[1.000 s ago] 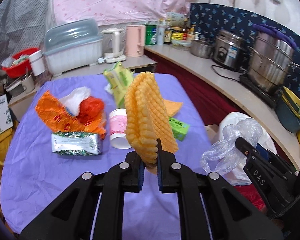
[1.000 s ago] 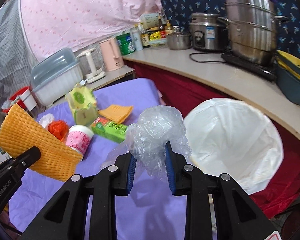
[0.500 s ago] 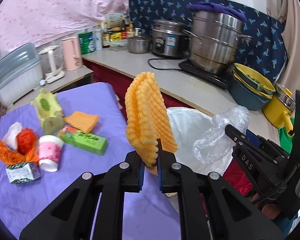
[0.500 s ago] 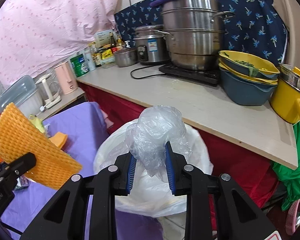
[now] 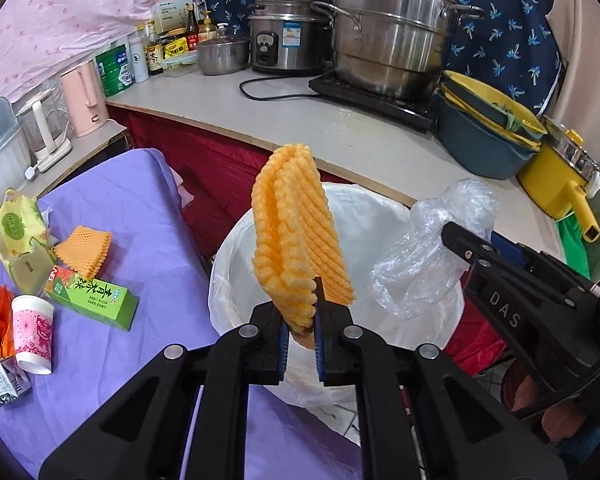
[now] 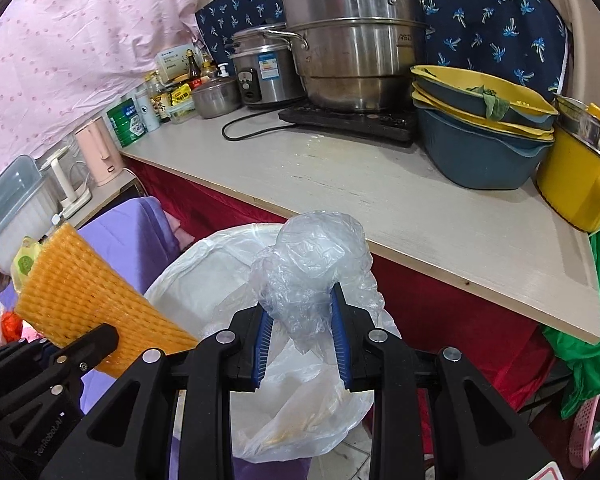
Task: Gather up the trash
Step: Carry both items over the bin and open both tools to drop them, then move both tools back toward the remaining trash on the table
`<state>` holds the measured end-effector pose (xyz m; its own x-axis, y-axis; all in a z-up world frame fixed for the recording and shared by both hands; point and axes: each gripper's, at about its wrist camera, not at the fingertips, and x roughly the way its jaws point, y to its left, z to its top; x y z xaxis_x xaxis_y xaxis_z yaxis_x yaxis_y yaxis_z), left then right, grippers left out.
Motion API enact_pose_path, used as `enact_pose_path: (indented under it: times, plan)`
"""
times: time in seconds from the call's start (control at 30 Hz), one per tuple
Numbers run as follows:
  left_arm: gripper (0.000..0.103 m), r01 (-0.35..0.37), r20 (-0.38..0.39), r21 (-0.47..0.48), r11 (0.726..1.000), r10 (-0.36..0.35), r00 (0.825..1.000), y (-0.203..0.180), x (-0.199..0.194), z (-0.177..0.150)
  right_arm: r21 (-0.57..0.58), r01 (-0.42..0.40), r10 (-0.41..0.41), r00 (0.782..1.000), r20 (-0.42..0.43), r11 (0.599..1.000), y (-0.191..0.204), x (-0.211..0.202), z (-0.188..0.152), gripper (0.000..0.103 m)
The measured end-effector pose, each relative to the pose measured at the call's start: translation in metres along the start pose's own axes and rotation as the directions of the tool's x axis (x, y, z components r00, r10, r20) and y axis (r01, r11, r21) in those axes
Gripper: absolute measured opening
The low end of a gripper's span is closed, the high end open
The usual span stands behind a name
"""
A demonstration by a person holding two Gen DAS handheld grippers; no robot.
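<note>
Ribbed foam and crinkled film over the lined bin

The left gripper (image 5: 300, 336) clamps the folded orange foam net (image 5: 298, 236); the right gripper (image 6: 300, 336) pinches a clear plastic wad (image 6: 312, 264), both above the white-lined bin (image 5: 380, 216).

Ribbed orange foam netting (image 5: 296, 232), crinkled glossy clear plastic film (image 6: 312, 264).

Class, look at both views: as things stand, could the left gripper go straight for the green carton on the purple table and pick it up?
Probably not. The left gripper is shut on the orange foam net above the white bin bag; it must drop that first. The green carton itself lies uncovered.
</note>
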<state>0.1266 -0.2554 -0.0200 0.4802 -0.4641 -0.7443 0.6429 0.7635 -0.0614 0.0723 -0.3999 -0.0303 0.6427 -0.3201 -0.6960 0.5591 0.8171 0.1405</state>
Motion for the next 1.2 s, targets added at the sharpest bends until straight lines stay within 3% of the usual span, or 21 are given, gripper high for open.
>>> enact_pose_path:
  times: [0.37, 0.53, 0.57, 0.7, 1.03, 1.2]
  plan:
    - [0.011, -0.011, -0.028, -0.031, 0.999, 0.01, 1.0, 0.007, 0.015, -0.003, 0.001, -0.005, 0.005, 1.0, -0.026, 1.0, 0.005, 0.017, -0.003, 0.029]
    - [0.044, -0.046, -0.019, -0.07, 0.996, 0.045, 0.999, 0.016, 0.013, -0.001, 0.011, -0.017, 0.017, 1.0, -0.014, 1.0, 0.008, 0.014, -0.001, 0.04]
    - [0.047, -0.054, -0.013, -0.081, 0.995, 0.053, 0.999, 0.019, 0.011, -0.001, 0.012, -0.015, 0.016, 1.0, -0.008, 1.0, 0.009, 0.012, 0.0, 0.042]
    - [0.052, -0.055, -0.002, -0.1, 0.994, 0.055, 0.999, 0.028, 0.004, 0.0, 0.014, -0.018, 0.018, 1.0, 0.014, 1.0, 0.015, 0.005, 0.003, 0.052]
    - [0.07, -0.118, 0.059, -0.14, 0.983, 0.127, 0.99, 0.049, -0.027, -0.001, -0.038, -0.046, 0.048, 0.998, 0.051, 0.998, 0.04, -0.022, 0.003, 0.055]
    - [0.07, -0.148, 0.081, -0.152, 0.977, 0.161, 0.984, 0.061, -0.043, -0.003, -0.062, -0.069, 0.073, 0.995, 0.065, 0.996, 0.058, -0.036, 0.002, 0.056]
